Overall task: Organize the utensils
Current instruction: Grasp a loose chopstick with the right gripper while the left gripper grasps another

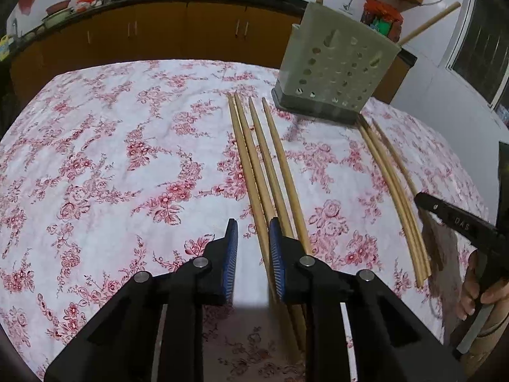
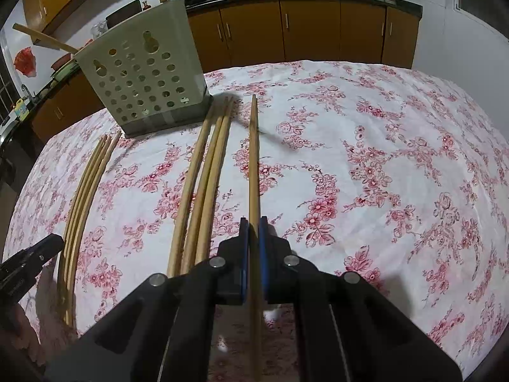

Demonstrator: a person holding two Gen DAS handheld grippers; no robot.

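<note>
Our right gripper [image 2: 253,222] squeezes one chopstick [image 2: 254,159] that points toward the holder [image 2: 146,76]. Our left gripper [image 1: 253,226] is open above four chopsticks [image 1: 264,159] on the tablecloth [image 1: 111,159]

- The near ends of the 4 chopsticks [image 1: 264,165] pass under the left gripper [image 1: 253,248] in the left wrist view and cannot be seen.
- The right gripper [image 2: 254,238] covers the middle of the held chopstick [image 2: 254,159]; its near end is cut off by the bottom edge.
- The perforated holder [image 1: 334,67] hides most of the sticks standing inside it; only 2 ends poke out above.
- The right gripper's tip [image 1: 458,219] at the left wrist view's right edge is blurred and partly out of frame.
- Countertop items [image 1: 79,3] are too small to identify.
</note>
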